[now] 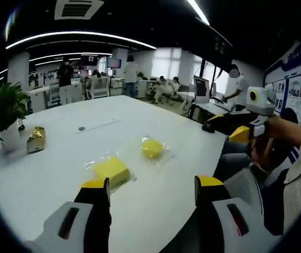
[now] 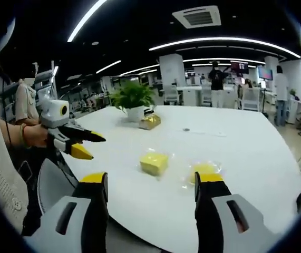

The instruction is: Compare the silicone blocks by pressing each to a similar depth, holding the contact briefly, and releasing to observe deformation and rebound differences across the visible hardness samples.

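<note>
Two yellow silicone blocks lie in clear wrappers on a white table (image 1: 60, 158). In the left gripper view the square block (image 1: 110, 169) sits just beyond my left jaw, with the round block (image 1: 152, 148) farther right. My left gripper (image 1: 153, 184) is open and holds nothing. The right gripper (image 1: 219, 133) comes in from the right, held off the table's edge, jaws apart. In the right gripper view the square block (image 2: 154, 163) lies ahead, and the round block (image 2: 205, 171) is partly hidden behind my right jaw. My right gripper (image 2: 152, 179) is open and empty. The left gripper (image 2: 98, 148) hovers at left, open.
A potted plant (image 1: 2, 113) (image 2: 133, 97) and a small gold box (image 1: 36, 139) (image 2: 150, 122) stand at the table's far side. The table (image 2: 234, 142) has a curved near edge. Behind it are office desks, chairs and several people.
</note>
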Motion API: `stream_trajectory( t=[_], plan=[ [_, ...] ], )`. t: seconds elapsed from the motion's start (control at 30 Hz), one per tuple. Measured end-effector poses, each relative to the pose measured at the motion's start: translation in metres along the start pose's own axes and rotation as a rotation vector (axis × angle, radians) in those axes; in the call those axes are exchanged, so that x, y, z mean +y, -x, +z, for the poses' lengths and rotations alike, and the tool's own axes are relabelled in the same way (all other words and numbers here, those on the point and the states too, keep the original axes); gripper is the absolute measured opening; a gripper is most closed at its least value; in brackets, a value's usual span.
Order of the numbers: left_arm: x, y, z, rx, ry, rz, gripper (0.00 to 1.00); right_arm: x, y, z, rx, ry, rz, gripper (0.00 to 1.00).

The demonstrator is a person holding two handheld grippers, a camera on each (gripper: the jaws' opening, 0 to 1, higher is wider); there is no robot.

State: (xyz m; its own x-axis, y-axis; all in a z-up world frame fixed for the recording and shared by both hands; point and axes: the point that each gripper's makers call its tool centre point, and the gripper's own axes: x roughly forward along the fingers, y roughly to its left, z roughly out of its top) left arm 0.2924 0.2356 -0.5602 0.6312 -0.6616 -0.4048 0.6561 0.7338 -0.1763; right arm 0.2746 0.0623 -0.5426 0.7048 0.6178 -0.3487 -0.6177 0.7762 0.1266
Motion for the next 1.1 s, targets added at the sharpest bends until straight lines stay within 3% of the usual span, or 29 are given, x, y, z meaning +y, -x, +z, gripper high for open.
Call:
stream_trajectory(
  t=[0.1,0.57,0.67,0.73,0.93,1.1],
  plan=[
    [-0.003,0.003,0.001,-0.008,-0.004,0.011,0.68,-0.002,0.001,-0.002,0.022,0.011,0.013,0.63],
    [-0.006,0.007,0.007,-0.033,0.025,0.114,0.71,-0.018,0.011,0.003,0.009,0.019,0.036,0.61],
    [-0.004,0.002,0.002,0.006,-0.049,0.138,0.72,-0.019,0.011,0.004,-0.024,0.015,0.056,0.59],
    [-0.001,0.003,-0.001,0.027,-0.077,0.171,0.72,-0.019,0.011,-0.004,0.017,-0.012,0.073,0.61],
    [-0.001,0.008,0.001,0.013,-0.060,0.171,0.72,-0.020,0.007,-0.008,0.035,0.007,0.077,0.60],
    [0.002,0.015,0.009,-0.001,-0.069,0.147,0.73,-0.009,0.002,-0.006,0.033,0.001,0.068,0.61]
  ],
)
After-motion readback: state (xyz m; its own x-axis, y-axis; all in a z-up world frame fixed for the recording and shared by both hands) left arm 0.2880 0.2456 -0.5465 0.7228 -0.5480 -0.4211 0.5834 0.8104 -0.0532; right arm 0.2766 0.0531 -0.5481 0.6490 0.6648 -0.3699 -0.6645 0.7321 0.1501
